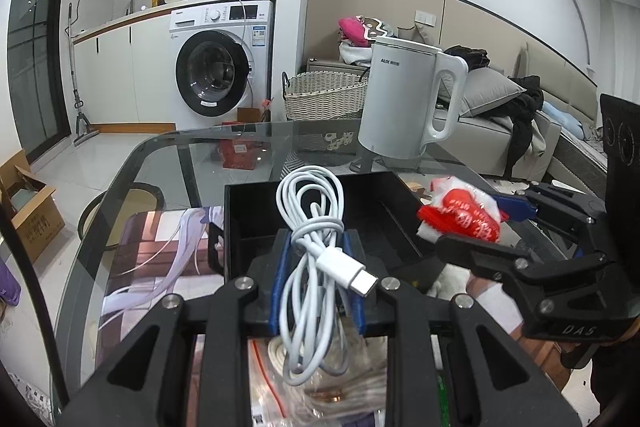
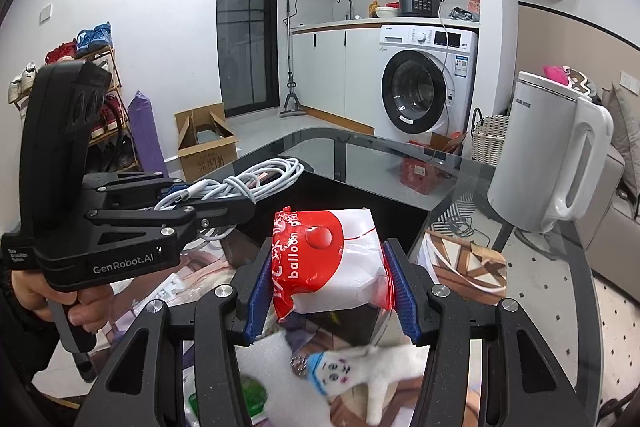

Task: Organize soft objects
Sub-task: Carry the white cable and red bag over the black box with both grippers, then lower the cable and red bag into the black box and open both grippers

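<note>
Pinching a coiled white charging cable (image 1: 316,251) between its blue pads, the left claw (image 1: 318,275) holds it above the black open box (image 1: 248,211) on the glass tabletop (image 1: 168,163). The right claw (image 2: 330,291) grips a red-and-white plastic balloon packet (image 2: 328,259) just beside that box, near a white electric kettle (image 2: 548,151).

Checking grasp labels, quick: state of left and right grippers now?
Left gripper: closed on the coiled white cable.
Right gripper: closed on the red-and-white balloon packet.
</note>
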A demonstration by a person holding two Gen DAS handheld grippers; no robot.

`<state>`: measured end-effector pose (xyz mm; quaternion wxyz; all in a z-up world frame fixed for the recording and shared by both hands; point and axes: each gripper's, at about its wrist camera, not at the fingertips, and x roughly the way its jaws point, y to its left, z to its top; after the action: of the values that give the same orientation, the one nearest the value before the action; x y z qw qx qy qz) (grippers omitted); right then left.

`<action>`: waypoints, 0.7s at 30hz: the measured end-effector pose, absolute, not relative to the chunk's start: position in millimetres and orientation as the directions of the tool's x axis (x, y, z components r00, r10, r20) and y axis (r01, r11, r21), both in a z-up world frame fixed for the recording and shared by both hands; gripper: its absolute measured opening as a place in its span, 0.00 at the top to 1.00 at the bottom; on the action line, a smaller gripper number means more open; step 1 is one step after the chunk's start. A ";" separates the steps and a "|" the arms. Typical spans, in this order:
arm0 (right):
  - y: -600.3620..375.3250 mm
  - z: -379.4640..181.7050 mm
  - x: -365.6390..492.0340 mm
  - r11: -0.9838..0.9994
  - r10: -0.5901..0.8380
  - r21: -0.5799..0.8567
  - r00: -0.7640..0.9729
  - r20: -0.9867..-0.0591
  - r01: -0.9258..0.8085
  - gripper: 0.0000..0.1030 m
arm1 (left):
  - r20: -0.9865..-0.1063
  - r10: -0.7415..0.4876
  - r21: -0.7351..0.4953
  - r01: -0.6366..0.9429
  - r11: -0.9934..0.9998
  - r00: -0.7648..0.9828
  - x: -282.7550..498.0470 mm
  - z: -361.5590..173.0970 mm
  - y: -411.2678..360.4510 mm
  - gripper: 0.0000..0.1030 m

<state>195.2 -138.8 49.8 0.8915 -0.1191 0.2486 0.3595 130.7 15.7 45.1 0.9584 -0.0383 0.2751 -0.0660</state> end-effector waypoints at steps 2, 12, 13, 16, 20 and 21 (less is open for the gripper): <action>-134.9 47.0 200.7 0.711 0.582 -0.032 0.614 -0.533 -0.702 0.49 | -0.528 -0.147 -0.108 0.106 0.989 0.837 136.5 43.5 16.1 0.77; -121.4 36.7 227.3 0.708 0.567 -0.044 0.603 -0.561 -0.705 0.49 | -0.551 -0.145 -0.090 0.115 0.989 0.822 157.7 37.5 14.5 0.77; -119.6 35.6 229.5 0.706 0.564 -0.047 0.602 -0.565 -0.706 0.49 | -0.554 -0.145 -0.091 0.113 0.989 0.820 160.2 37.2 14.5 0.77; -113.3 32.7 232.6 0.703 0.557 -0.058 0.600 -0.574 -0.708 0.49 | -0.563 -0.144 -0.098 0.108 0.989 0.813 165.8 34.0 16.3 0.77; -108.7 28.3 239.0 0.701 0.545 -0.068 0.594 -0.591 -0.710 0.49 | -0.567 -0.152 -0.103 0.113 0.988 0.810 169.4 32.7 15.1 0.77; -108.2 28.0 241.3 0.701 0.542 -0.070 0.595 -0.594 -0.710 0.49 | -0.567 -0.153 -0.103 0.115 0.988 0.809 169.9 33.0 14.7 0.77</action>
<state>241.3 -108.2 28.0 0.8799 -0.1515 0.2762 0.3556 169.9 14.7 33.0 0.9505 -0.0321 0.3009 -0.0706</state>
